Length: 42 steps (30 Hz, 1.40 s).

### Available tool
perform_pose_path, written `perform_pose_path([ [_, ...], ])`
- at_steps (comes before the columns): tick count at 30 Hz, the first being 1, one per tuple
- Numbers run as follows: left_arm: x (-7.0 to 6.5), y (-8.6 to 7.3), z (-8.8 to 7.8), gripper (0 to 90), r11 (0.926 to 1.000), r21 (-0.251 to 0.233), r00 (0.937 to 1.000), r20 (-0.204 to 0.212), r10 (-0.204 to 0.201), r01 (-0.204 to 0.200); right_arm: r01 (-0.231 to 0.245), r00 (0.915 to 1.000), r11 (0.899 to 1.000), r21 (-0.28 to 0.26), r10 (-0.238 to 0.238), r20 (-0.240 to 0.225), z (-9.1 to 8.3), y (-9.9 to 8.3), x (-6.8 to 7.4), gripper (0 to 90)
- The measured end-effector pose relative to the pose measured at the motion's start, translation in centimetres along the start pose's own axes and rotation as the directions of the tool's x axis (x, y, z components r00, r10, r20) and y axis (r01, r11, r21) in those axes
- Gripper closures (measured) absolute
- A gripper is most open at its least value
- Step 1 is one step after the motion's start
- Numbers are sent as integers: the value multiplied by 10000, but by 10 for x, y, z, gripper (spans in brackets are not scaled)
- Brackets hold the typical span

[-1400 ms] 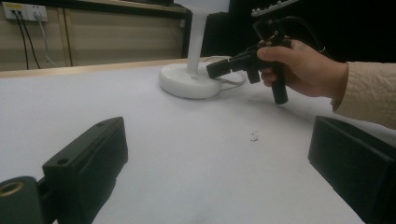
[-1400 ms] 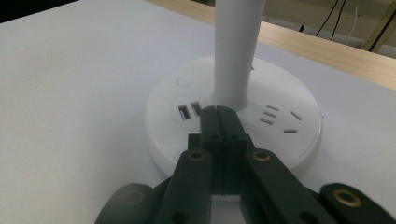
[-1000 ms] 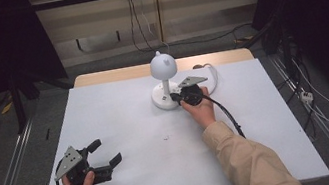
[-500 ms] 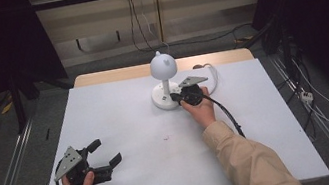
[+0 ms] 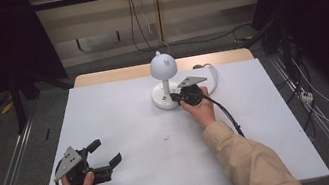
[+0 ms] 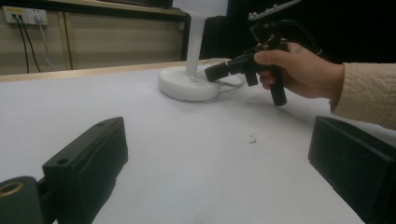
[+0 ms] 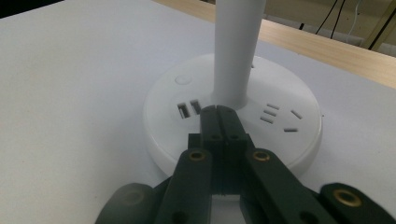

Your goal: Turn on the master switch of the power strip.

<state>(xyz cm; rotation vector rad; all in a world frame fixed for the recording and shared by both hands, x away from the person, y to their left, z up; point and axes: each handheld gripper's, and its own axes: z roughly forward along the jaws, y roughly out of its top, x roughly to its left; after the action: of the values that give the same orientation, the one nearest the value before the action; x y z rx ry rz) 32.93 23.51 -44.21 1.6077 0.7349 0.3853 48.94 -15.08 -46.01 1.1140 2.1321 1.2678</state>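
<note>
A white desk lamp [image 5: 164,80] stands on the tabletop [image 5: 123,130] at about twelve o'clock from its middle, close to the far edge, with a round head on a straight stem and a flat round base [image 7: 233,128]. That base carries a small round button [image 7: 182,79], two slots like USB ports, and several plug slots.

The right gripper [image 5: 177,98] has its jaws closed flat against each other with nothing between them. In the right gripper view their joined tip rests on or just above the base, right at the foot of the stem [image 7: 236,46]; whether it actually presses down I cannot tell. From there the button lies at about eleven o'clock, near but not under the tip.

The left gripper [image 5: 107,154] sits at about eight o'clock on the tabletop, well apart from the lamp, its jaws spread wide and empty.

The step in hand looks like poking the base with the closed tip, probably to switch the lamp. The head does not look lit, so I judge it not yet done. The next move would call for shifting the tip over the button and pressing straight down, gently enough not to slide the base.
</note>
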Motion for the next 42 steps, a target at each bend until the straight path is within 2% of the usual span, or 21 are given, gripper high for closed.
perform_pose_path([
  [14,-1,1,0,45,10000,24,10000,29,85,-85,142,9998,9997,202,-144,129,0,1,2,900],
  [17,-2,1,0,45,10000,-27,10000,45,58,-58,161,9998,9998,100,-162,116,1,0,2,900],
  [25,0,1,-2,45,10000,-53,10000,20,11,-11,-45,9998,10000,28,44,171,0,1,2,900],
  [30,0,1,-1,45,10000,-54,10000,65,36,-35,293,9989,9995,133,-298,356,-1,5,5,900],
  [34,-1,2,0,45,10000,-44,10000,66,52,-51,9,9989,10000,11,-9,461,-3,4,3,900],
  [37,0,1,0,45,10000,-20,10000,63,23,-22,-168,9992,9997,-180,174,355,-3,2,3,900],
  [39,0,1,0,45,10000,-4,10000,49,29,-29,-147,9993,9998,-150,152,333,-4,2,4,895],
  [42,0,1,0,45,10000,3,10000,46,27,-27,-390,9989,9989,-266,397,258,-6,5,4,818],
])
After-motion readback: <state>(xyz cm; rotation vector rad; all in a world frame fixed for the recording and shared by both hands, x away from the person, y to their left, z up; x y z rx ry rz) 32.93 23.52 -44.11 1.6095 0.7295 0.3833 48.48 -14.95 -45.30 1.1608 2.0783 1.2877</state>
